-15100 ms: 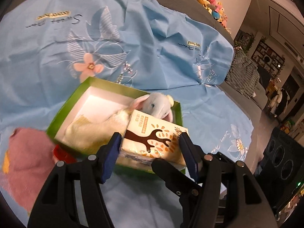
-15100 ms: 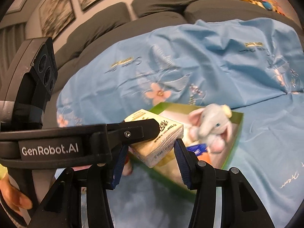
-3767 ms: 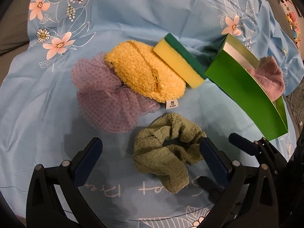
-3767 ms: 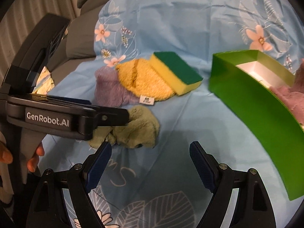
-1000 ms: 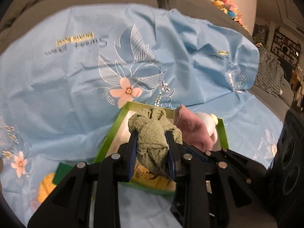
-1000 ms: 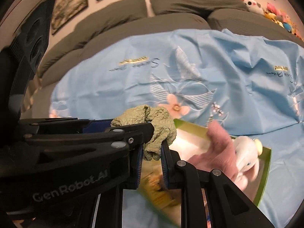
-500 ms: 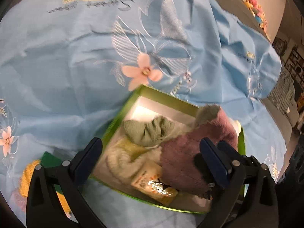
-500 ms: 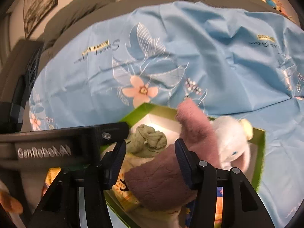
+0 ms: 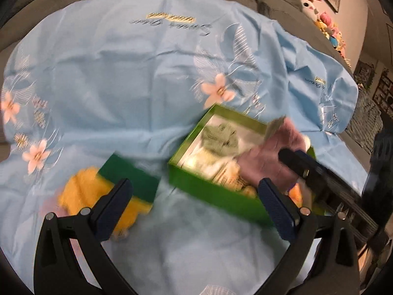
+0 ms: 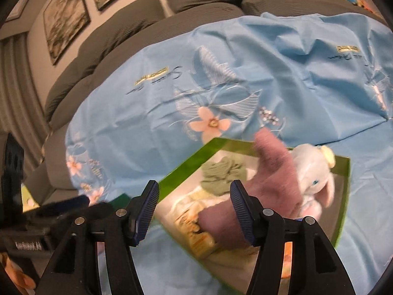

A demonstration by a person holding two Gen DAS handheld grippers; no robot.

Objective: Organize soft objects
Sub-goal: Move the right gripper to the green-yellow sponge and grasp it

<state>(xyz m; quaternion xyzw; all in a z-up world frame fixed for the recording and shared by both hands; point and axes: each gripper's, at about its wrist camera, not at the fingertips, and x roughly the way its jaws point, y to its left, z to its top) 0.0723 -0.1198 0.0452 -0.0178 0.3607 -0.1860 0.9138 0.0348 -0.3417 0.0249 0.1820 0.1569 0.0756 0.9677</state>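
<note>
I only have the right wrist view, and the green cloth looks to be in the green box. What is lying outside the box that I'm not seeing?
Observer: The left wrist view shows a yellow sponge with a green top on the blue sheet, left of the green box.
Operator: Anything beside it?
Observer: A fuzzy yellow cloth lies right beside the sponge, on its far side from the box. It is blurred.
Operator: Is the left gripper free?
Observer: Yes. The left gripper has just been opening its jaws, and nothing is between them.
</note>
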